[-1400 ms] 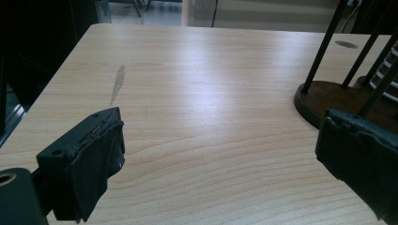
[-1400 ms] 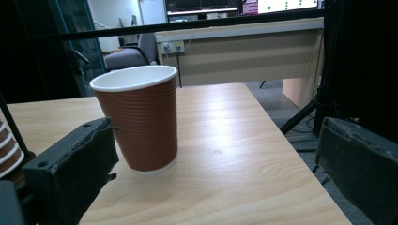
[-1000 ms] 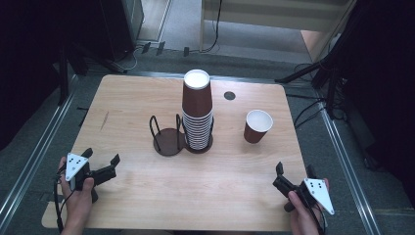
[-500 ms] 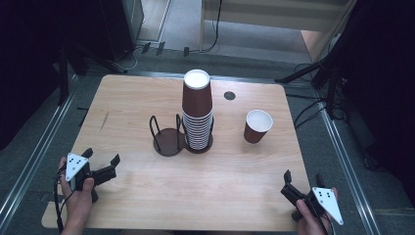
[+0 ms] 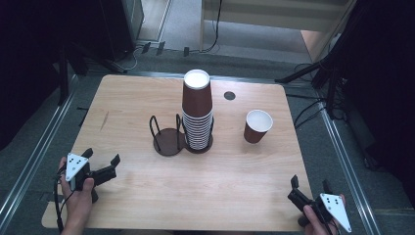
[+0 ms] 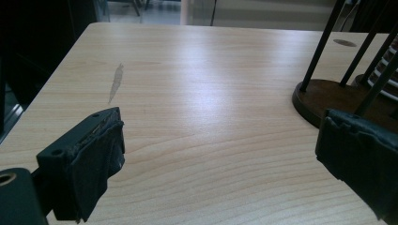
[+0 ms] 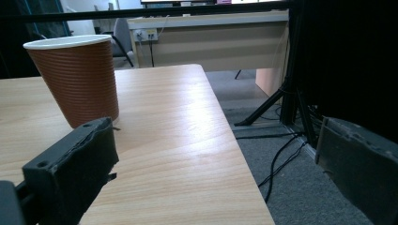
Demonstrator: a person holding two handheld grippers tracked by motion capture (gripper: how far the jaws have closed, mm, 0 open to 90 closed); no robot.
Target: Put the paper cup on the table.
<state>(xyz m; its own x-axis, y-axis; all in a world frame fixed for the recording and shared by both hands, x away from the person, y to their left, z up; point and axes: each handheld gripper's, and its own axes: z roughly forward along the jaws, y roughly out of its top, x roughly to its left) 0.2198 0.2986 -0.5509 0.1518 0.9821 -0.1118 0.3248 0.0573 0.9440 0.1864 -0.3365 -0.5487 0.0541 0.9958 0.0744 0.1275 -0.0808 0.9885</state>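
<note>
My right gripper (image 5: pixel 310 186) has pulled back to the table (image 5: pixel 235 196) corner, well short of the lone cup (image 5: pixel 257 126), jaws spread, empty. Left gripper (image 5: pixel 101 165) hasn't moved, also released. Cup stands right of the stack (image 5: pixel 197 117); the reach hasn't begun.

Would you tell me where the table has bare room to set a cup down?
Free: the left side between the left gripper and wire holder, and the front strip toward the right gripper. Crowded: the middle, around the cup stack and single cup.
</note>
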